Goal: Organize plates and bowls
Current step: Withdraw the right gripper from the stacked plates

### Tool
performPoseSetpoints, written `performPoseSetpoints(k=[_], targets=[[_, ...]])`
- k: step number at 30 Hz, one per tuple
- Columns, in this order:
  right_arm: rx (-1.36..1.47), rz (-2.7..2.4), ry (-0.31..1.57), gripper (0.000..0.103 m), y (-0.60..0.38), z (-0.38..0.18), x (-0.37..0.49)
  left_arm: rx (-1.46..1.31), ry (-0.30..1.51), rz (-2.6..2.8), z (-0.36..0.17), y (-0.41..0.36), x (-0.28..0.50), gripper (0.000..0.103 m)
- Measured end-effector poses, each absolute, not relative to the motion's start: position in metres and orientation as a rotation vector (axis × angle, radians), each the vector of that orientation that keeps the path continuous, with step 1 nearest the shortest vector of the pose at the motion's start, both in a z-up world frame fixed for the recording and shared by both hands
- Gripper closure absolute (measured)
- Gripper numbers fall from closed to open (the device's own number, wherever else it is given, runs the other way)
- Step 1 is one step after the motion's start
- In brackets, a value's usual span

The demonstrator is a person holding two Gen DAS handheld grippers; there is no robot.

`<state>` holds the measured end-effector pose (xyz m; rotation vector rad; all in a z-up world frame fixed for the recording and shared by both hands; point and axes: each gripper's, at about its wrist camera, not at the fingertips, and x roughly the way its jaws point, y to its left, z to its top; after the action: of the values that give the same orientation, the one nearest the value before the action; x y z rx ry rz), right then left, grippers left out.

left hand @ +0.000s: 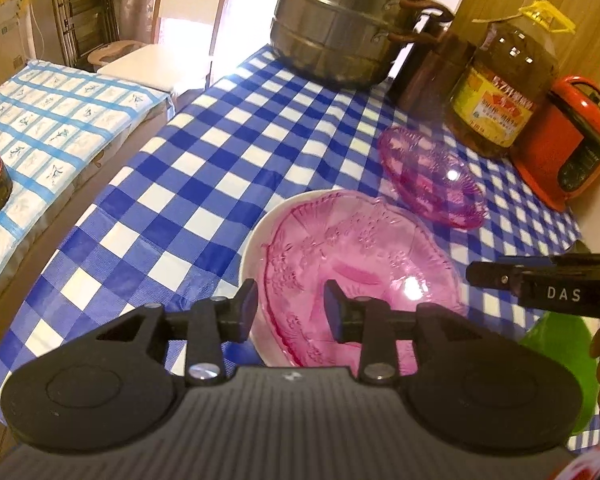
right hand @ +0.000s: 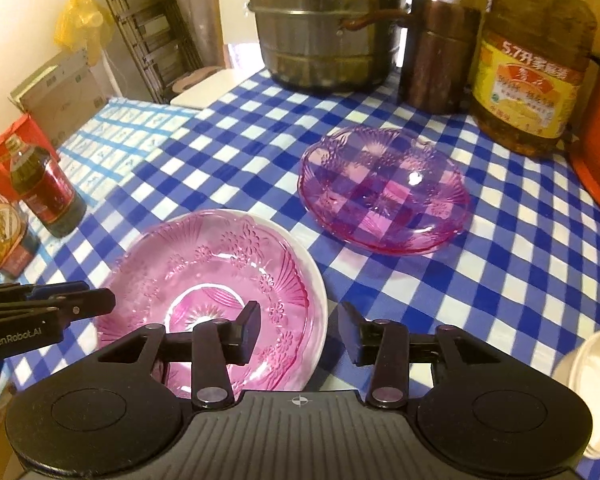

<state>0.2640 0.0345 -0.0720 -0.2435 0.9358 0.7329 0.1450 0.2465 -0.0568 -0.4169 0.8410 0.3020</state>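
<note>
A pink glass plate (right hand: 220, 276) with an embossed flower pattern sits nested in a white plate (right hand: 318, 280) on a blue-and-white checked tablecloth (right hand: 500, 280). A second pink glass plate (right hand: 384, 190) lies alone on the cloth just beyond. The left gripper (left hand: 290, 308) hangs over the stacked pair, jaws apart and holding nothing. The right gripper (right hand: 298, 326) hovers at the white plate's near edge, also released. Behind stand a tiered steel steamer pot (right hand: 324, 28), a copper canister (right hand: 436, 52) and a jug of amber cooking oil (right hand: 532, 72) (roughly full). White bowls (right hand: 588, 380) sit at the right edge.
</note>
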Motion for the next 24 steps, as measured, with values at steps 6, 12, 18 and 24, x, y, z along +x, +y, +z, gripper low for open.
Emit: performPoseSetpoints(k=[6,12,18,24], targets=[[-0.210,0.697,0.918,0.059,0.009,-0.050,0.245,-0.416,0.811,0.274,-0.038,0.228,0.130,0.069],[-0.160,0.629,0.896,0.058,-0.033,-0.038,0.221,-0.386,0.794,0.228,-0.023,0.195,0.112,0.068],[-0.099,0.528,0.903,0.058,-0.080,-0.036,0.193,-0.336,0.803,0.173,-0.017,0.158,0.101,0.064],[-0.017,0.434,0.910,0.058,-0.126,-0.034,0.170,-0.270,0.802,0.111,-0.011,0.123,0.097,0.061]])
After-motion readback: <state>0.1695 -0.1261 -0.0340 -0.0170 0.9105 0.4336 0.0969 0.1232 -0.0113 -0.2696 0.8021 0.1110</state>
